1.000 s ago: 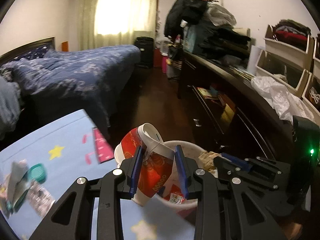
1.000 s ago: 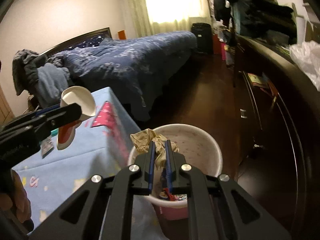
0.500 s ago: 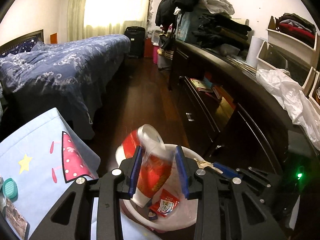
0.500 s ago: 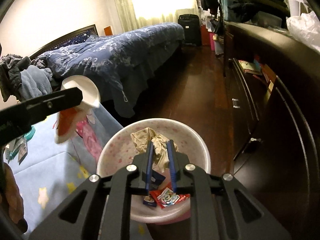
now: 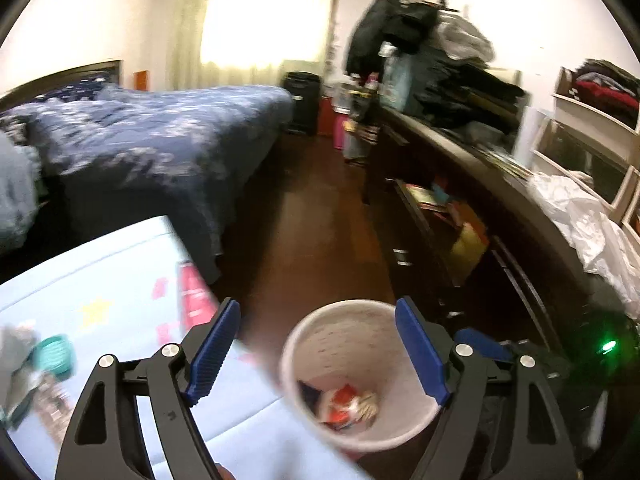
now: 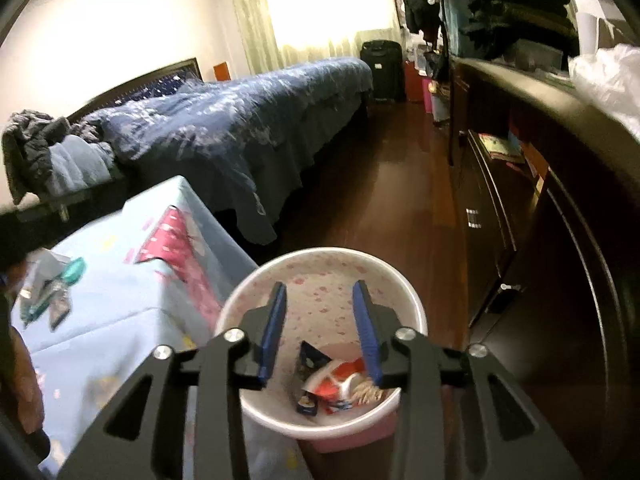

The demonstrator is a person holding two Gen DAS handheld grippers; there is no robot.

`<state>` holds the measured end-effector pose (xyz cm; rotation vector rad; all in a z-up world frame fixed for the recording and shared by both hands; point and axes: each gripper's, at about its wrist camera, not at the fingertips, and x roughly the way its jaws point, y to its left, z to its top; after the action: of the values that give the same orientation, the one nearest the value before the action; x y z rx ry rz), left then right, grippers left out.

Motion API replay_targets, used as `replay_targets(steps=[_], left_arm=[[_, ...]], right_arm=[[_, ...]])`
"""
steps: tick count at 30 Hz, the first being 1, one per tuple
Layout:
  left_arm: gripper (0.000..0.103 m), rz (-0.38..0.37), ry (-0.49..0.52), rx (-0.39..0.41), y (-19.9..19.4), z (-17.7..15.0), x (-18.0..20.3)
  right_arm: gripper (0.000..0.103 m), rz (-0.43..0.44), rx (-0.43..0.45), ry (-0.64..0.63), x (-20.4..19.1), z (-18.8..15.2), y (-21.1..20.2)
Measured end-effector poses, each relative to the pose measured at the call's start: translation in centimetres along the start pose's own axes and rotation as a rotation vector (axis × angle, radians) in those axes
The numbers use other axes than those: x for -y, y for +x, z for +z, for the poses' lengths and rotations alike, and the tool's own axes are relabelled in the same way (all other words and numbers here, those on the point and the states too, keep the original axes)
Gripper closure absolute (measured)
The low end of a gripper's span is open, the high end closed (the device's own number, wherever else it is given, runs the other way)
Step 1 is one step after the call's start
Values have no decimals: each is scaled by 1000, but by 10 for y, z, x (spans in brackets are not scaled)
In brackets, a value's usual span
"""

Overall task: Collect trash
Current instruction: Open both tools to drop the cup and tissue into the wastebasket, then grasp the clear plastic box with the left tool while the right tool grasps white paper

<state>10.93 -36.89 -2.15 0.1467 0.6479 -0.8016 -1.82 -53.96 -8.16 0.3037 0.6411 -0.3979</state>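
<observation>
White walls, bright curtained window [image 5: 260, 28], dark wood floor [image 6: 400, 208], blue-quilted bed [image 6: 248, 120], long dark dresser [image 5: 480, 208].

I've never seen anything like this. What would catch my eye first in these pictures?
Probably the pink-and-white waste bin on the floor beside the light blue tablecloth, with red and blue wrappers at its bottom. Both the right hand-held gripper and the left hand-held gripper hang open and empty above it, their jaws having just opened. Behind lies a bed with a dark blue quilt.
</observation>
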Motion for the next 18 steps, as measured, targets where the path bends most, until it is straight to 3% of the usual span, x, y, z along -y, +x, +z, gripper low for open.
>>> replay_targets(steps=[8, 13, 18], left_arm=[[19, 226, -152, -4, -74, -36, -79], [14, 368, -250, 15, -121, -63, -135], [8, 496, -324, 40, -155, -80, -187]], right_arm=[[44, 109, 69, -83, -64, -1, -56], [31, 222, 69, -181, -129, -9, -73], [25, 336, 29, -290, -200, -17, -73]])
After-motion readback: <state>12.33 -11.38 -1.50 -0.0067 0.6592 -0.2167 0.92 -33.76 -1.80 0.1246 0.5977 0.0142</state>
